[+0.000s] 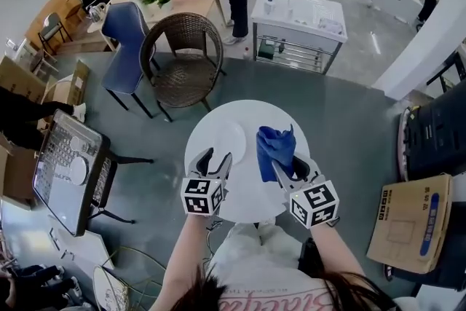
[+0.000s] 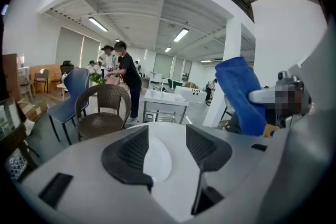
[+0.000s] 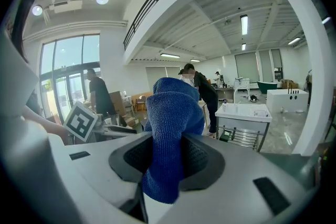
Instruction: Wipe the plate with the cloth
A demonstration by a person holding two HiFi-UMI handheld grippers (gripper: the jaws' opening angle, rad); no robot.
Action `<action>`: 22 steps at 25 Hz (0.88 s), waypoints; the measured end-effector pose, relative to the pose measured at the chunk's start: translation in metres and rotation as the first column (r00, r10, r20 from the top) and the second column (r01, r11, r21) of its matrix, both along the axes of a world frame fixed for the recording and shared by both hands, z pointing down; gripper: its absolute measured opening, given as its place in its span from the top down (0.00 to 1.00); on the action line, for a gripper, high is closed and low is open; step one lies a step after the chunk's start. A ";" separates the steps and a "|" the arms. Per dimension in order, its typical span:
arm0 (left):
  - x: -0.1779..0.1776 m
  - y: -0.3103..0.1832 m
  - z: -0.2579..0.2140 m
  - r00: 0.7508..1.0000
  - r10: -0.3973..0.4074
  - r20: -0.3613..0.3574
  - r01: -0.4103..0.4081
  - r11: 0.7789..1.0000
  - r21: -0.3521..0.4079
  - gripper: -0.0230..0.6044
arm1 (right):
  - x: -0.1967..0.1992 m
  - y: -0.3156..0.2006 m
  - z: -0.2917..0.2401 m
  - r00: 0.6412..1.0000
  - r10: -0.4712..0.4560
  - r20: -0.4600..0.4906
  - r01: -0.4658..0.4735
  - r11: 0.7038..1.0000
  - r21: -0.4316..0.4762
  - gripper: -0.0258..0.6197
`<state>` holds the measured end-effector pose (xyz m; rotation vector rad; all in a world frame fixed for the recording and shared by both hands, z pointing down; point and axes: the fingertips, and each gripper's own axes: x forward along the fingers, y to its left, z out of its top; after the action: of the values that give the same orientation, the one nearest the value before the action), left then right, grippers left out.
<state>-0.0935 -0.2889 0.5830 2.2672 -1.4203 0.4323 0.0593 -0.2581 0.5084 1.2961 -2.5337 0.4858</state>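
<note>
Pre-wipe: right gripper [image 1: 291, 167] clamped on cloth [image 1: 275, 145], left gripper [image 1: 213, 161] jaws apart, empty.
Next, likely: lower cloth onto plate [image 1: 223, 136], table's [image 1: 247, 205] ten o'clock.

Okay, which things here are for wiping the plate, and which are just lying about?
For the job:
plate
blue cloth, clamped in the right hand-held gripper
left hand-held gripper, open and empty
round table under the plate

Lying about:
wicker chair
blue chair
sink unit
cardboard box
</note>
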 end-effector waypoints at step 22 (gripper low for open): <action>-0.035 -0.059 0.177 0.995 -0.095 0.019 0.094 0.889 -0.449 0.61 | -0.023 -0.049 0.105 0.998 0.070 0.007 -0.067 0.981 -0.181 0.75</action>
<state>-0.1286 -0.3483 0.7595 1.8174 -1.2644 0.6504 0.0363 -0.3074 0.6131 1.3189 -2.3966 0.7232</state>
